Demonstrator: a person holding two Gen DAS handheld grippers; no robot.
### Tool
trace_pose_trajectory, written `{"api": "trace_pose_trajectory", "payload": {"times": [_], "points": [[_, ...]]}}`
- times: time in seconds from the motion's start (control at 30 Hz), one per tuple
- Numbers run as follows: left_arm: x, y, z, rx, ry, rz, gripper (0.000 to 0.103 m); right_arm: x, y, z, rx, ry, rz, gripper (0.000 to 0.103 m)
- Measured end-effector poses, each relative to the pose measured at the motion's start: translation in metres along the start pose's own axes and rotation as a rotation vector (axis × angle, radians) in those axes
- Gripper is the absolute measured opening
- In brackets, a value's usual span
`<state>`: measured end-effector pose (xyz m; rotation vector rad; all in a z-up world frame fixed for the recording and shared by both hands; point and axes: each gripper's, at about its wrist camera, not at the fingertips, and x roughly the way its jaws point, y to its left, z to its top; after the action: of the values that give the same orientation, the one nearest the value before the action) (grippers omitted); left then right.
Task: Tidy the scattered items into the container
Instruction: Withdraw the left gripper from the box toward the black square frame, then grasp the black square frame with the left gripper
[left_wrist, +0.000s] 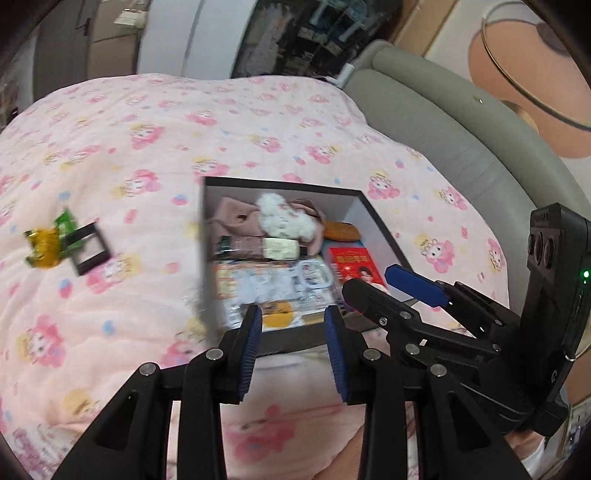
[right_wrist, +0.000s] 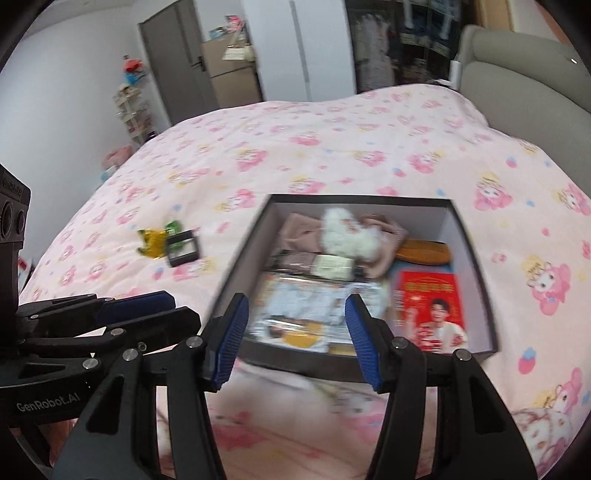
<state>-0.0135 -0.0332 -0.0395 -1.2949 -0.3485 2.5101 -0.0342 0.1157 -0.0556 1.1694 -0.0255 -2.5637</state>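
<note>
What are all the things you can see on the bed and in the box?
box: one, dark outside, white inside, open on the bed
quilt: one, pink with cartoon print, covers the bed
snack packets: two, one yellow and one green, on the quilt left of the box
small frame: one, black, beside the packets
red booklet: one, in the box, right side
fluffy thing: one, white, at the back of the box
comb: one, orange, in the box
left gripper: black with blue pads, open, empty
right gripper: same, open, empty
</note>
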Motion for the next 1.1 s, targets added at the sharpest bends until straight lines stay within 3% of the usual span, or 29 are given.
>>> {"api": "trace_pose_trajectory", "payload": {"times": [0.23,0.43,0.67,0.77,0.9,1.1], "points": [[-0.037,0.071,-0.02,-0.126,-0.052,0.058,0.031,0.027,0.076,0.003,-0.094,0.032,0.103,0.056],[-0.042,0.141,-0.025,-0.283,-0.082,0.079,0.031,0.073,0.129,0.016,-0.147,0.083,0.193,0.056],[0.019,0.25,0.006,-0.596,0.009,0.19,0.031,0.167,0.165,0.055,-0.111,0.156,0.171,0.056],[0.05,0.282,0.02,-0.662,0.035,0.225,0.031,0.221,0.17,0.063,-0.093,0.236,0.147,0.056],[0.083,0.309,0.033,-0.753,0.068,0.191,0.031,0.279,0.171,0.069,-0.084,0.288,0.085,0.056],[0.115,0.329,0.042,-0.789,0.083,0.15,0.03,0.334,0.163,0.067,0.008,0.369,0.148,0.056]]}}
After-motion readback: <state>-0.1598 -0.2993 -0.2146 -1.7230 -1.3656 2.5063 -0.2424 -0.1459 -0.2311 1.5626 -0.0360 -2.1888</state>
